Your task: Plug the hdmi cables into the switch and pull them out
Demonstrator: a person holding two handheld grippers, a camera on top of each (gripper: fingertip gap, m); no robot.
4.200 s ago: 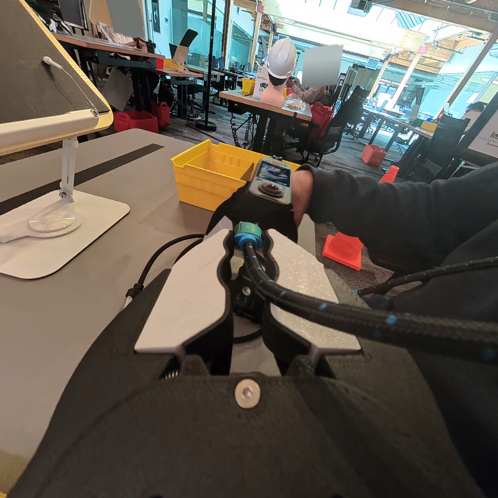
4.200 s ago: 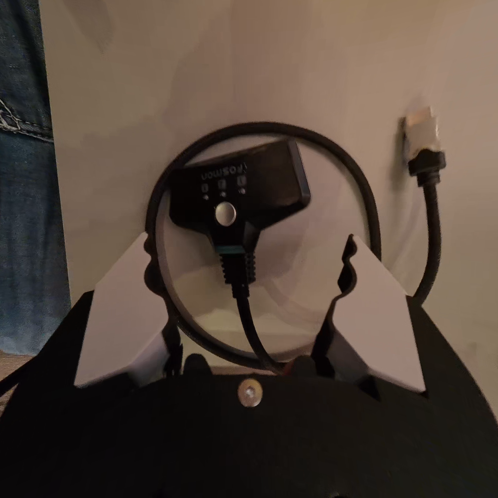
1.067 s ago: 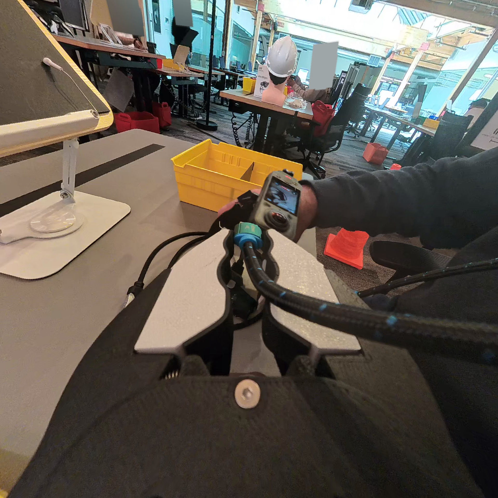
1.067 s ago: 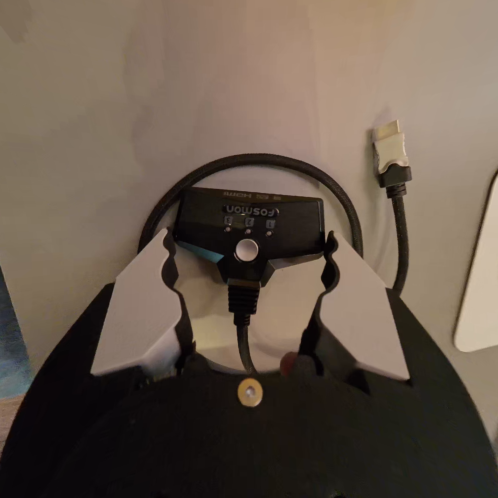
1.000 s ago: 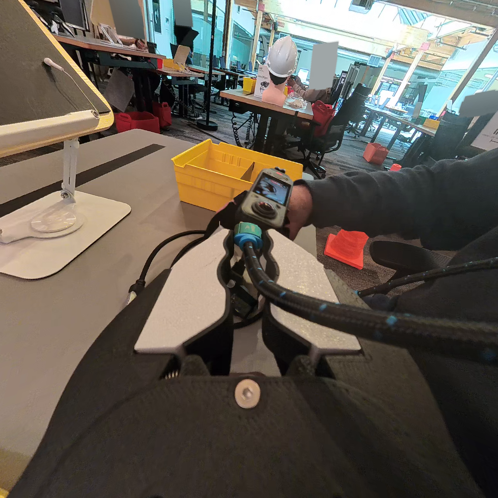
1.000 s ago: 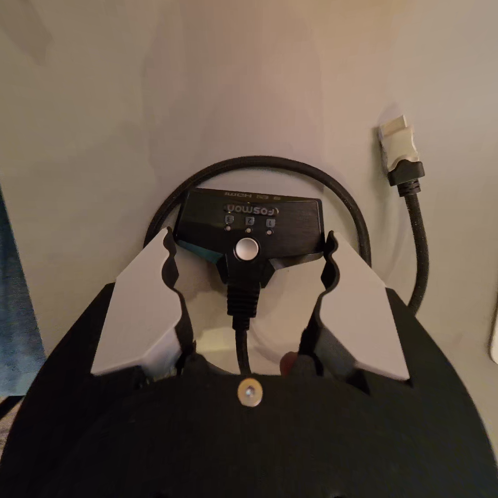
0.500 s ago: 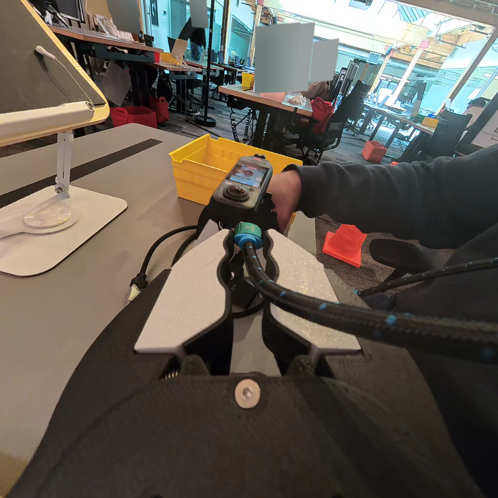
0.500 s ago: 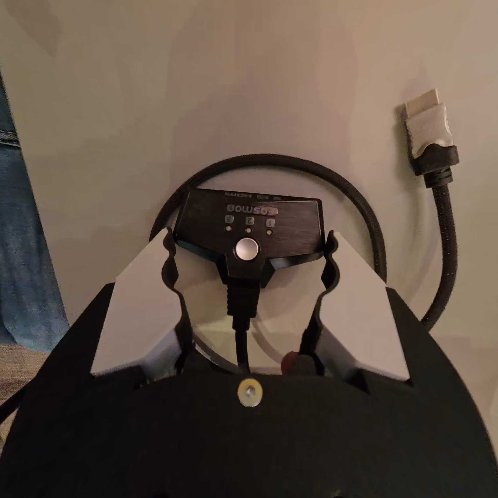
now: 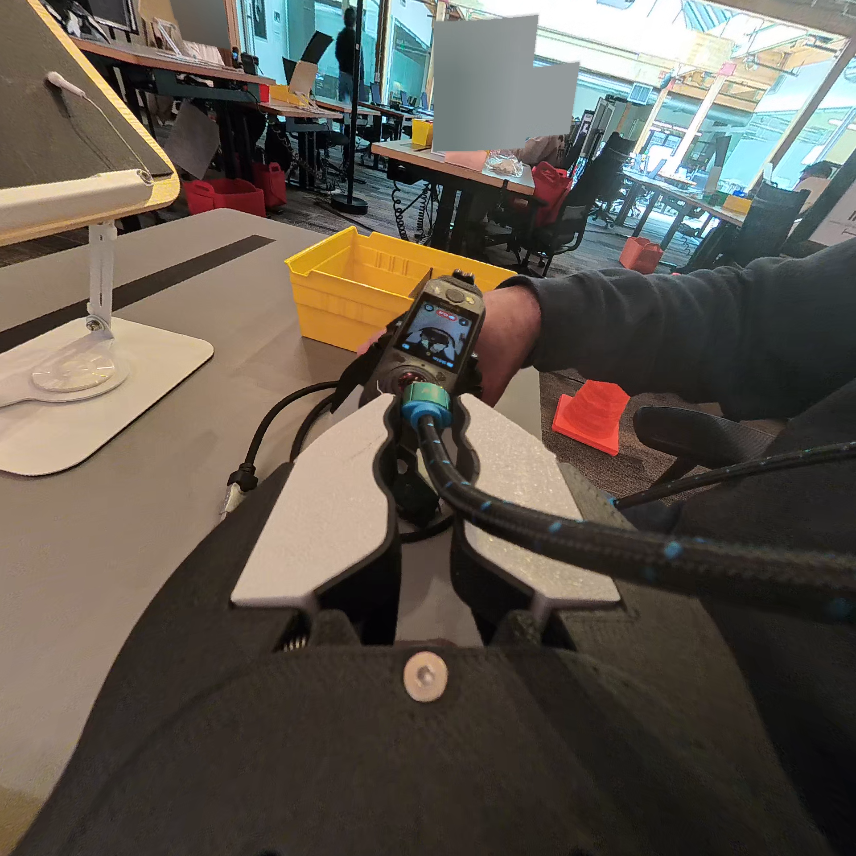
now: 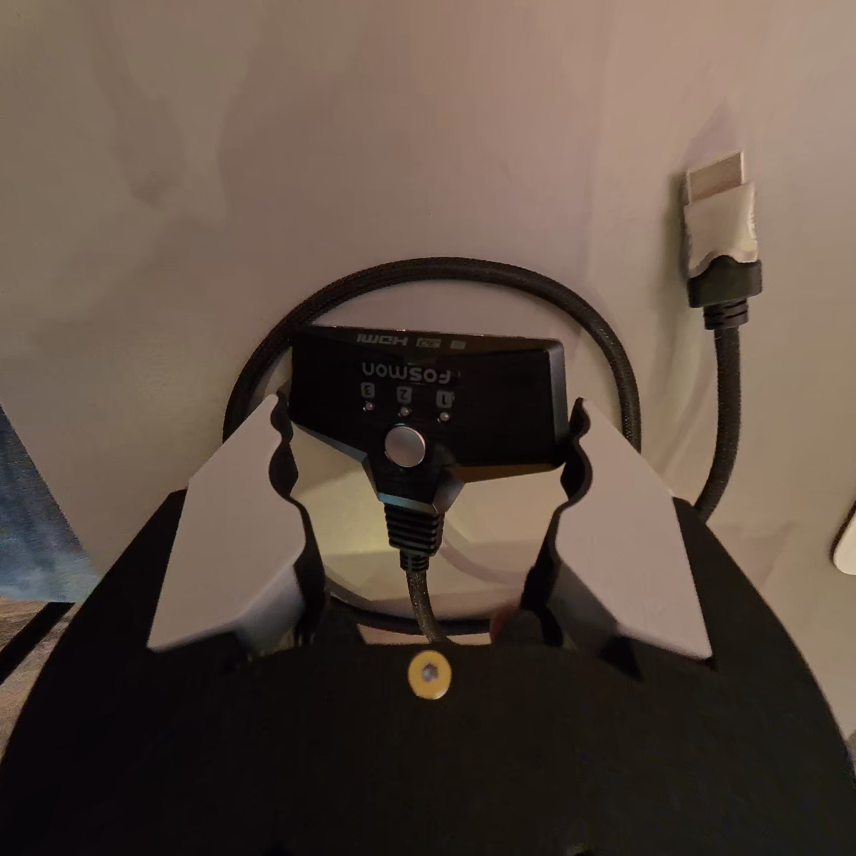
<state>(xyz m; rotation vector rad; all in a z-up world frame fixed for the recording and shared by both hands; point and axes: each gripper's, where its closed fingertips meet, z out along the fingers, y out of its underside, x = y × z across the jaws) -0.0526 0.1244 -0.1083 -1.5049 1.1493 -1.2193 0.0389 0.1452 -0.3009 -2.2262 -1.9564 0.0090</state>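
Note:
My left gripper [image 9: 425, 410] is shut on a black braided HDMI cable [image 9: 532, 523] with blue flecks, just behind its teal and blue collar [image 9: 425, 399]. The plug tip is hidden past the collar. It points at my right gripper [image 9: 435, 343], held by a hand close ahead. In the right wrist view my right gripper [image 10: 426, 412] is shut on the black HDMI switch [image 10: 424, 384], one finger on each side. The switch's own cord [image 10: 463, 282] loops around it. A second cable's silver plug [image 10: 720, 222] lies loose on the table to the right.
A yellow bin [image 9: 366, 282] stands on the grey table [image 9: 116, 532] behind the right gripper. A white stand base [image 9: 139, 384] with a tilted board sits at the left. An orange cone [image 9: 593, 417] and a chair are on the floor at the right. My hands' fingertips stand some 20 cm from each other.
The right gripper has closed on the switch and now holds it tilted, its far face showing. In the left wrist view the right gripper has come nearer to the held plug.

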